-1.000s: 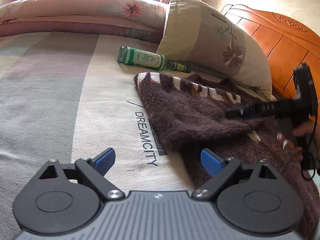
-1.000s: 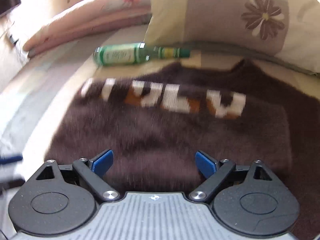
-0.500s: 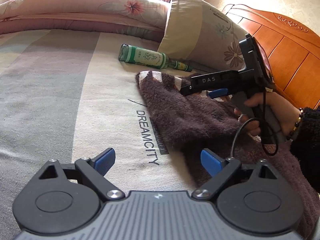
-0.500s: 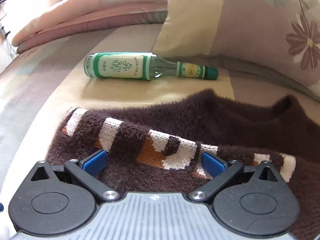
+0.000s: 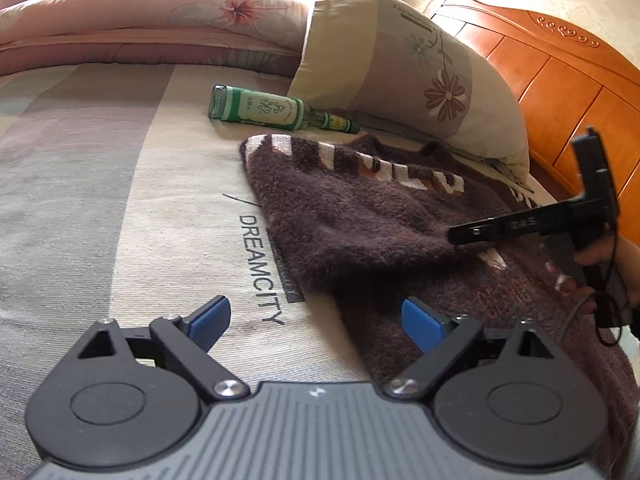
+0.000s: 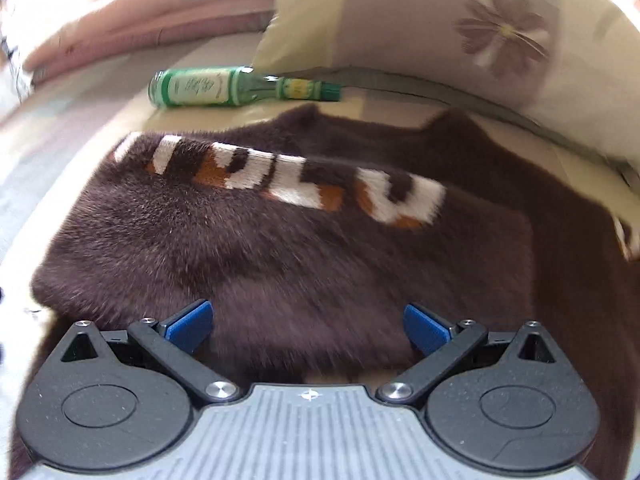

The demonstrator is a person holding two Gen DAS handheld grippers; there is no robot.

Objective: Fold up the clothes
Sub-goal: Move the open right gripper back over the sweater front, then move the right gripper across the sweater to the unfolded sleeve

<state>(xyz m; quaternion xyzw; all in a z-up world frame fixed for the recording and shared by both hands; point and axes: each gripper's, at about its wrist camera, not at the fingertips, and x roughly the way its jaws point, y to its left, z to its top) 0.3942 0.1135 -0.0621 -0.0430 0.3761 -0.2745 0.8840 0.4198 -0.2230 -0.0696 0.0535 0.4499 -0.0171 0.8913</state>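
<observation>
A fuzzy dark brown sweater (image 5: 360, 220) with white and orange lettering lies folded over on the striped bed sheet (image 5: 100, 200). My left gripper (image 5: 316, 322) hovers open at the sweater's near left edge, with nothing between its blue pads. In the left wrist view my right gripper (image 5: 452, 236), held by a hand (image 5: 592, 264), points low over the sweater's right part. In its own view the right gripper (image 6: 307, 327) stands wide open just above the folded flap (image 6: 280, 260). The pads do not press on the cloth.
A green glass bottle (image 5: 272, 110) lies on its side just beyond the sweater. A flowered pillow (image 5: 400, 68) leans against the wooden headboard (image 5: 560, 80) at the right. A rolled pink quilt (image 5: 140, 28) runs along the far side. Bare sheet spreads to the left.
My right gripper reached to the lettered edge half a second ago, then drew back and down to the sweater's near right part. The left gripper has stayed put.
</observation>
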